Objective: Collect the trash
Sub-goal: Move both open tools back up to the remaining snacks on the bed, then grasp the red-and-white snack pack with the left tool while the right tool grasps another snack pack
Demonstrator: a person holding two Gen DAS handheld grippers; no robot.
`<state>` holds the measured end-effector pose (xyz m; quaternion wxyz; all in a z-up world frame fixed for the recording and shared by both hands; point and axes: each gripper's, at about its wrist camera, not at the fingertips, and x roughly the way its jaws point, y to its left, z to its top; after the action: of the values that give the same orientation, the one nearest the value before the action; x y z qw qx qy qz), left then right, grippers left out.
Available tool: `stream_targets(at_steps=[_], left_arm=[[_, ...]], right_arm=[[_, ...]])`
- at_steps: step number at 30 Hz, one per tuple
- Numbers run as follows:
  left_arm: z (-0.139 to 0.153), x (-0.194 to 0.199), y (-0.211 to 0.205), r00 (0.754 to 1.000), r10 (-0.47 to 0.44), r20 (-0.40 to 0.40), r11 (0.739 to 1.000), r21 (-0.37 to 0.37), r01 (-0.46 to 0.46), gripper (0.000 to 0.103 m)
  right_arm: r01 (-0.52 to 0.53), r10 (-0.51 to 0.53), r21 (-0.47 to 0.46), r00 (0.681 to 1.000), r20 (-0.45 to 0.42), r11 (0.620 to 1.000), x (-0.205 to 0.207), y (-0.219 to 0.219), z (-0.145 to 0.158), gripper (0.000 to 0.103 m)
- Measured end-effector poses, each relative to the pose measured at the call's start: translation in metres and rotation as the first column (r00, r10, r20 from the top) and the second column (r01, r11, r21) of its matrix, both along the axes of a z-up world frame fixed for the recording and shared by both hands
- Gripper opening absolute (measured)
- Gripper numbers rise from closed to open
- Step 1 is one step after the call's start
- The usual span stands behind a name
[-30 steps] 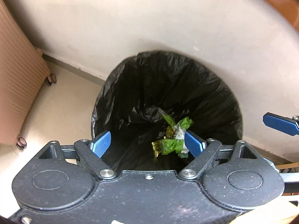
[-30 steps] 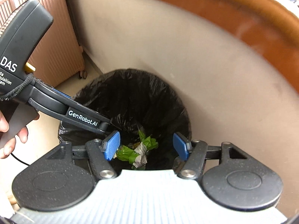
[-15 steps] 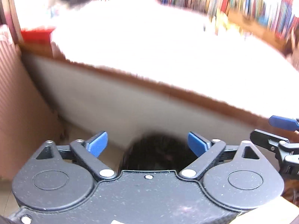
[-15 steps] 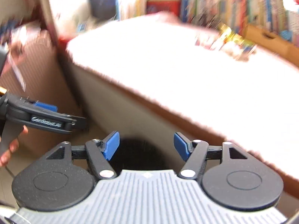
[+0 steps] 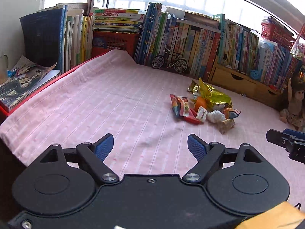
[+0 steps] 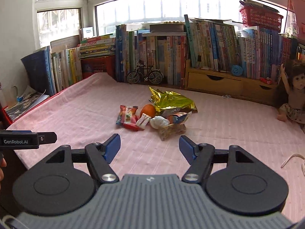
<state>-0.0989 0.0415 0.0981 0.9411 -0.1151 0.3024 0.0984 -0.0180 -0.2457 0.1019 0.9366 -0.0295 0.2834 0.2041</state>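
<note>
Surface: a table under a pink striped cloth (image 6: pixel 80 118), seen from both wrist cameras.

Trash pile (image 6: pixel 158 114), lying on the cloth toward its far middle, well ahead of both grippers and touching neither:
- 1 crumpled gold foil bag (image 6: pixel 171 100) at the back of the pile
- 1 multicoloured snack wrapper (image 6: pixel 126 116) at the left edge
- 1 orange (image 6: pixel 148 110) between the wrapper and the foil bag
- 1 white crumpled tissue (image 6: pixel 159 122) near the front
- 1 tan wrapper (image 6: pixel 171 130) at the front; further small wrappers were mixed in, too tangled to count.

Left gripper (image 5: pixel 150 147): blue pads set wide, nothing between them; the jaws had just been closing a little. It hung above the near part of the cloth.

Right gripper (image 6: pixel 149 147): blue pads likewise wide apart, empty, above the near edge of the cloth, with the pile straight ahead.

Surroundings: a row of books (image 6: pixel 209 47) along the far edge under a window (image 6: pixel 162 7); 1 model bicycle (image 6: pixel 144 75) standing before the books; 1 wooden drawer unit (image 6: pixel 228 85); 1 doll (image 6: pixel 293 93) at the right; 1 red basket (image 6: pixel 261 19) atop the books.
</note>
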Motion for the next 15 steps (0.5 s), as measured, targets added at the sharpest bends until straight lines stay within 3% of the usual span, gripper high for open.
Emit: stream_targets(at_steps=[7, 15], left_arm=[[-0.022, 0.109, -0.031, 0.999, 0.022, -0.039, 1.0, 0.0, -0.022, 0.078], [-0.048, 0.198, -0.049, 0.994, 0.07, -0.083, 0.997, -0.021, -0.072, 0.078]], right_arm=[[0.047, -0.048, -0.015, 0.995, -0.083, 0.999, 0.092, -0.008, -0.019, 0.072], [-0.013, 0.003, -0.068, 0.99, -0.139, 0.998, 0.154, -0.004, -0.043, 0.072]])
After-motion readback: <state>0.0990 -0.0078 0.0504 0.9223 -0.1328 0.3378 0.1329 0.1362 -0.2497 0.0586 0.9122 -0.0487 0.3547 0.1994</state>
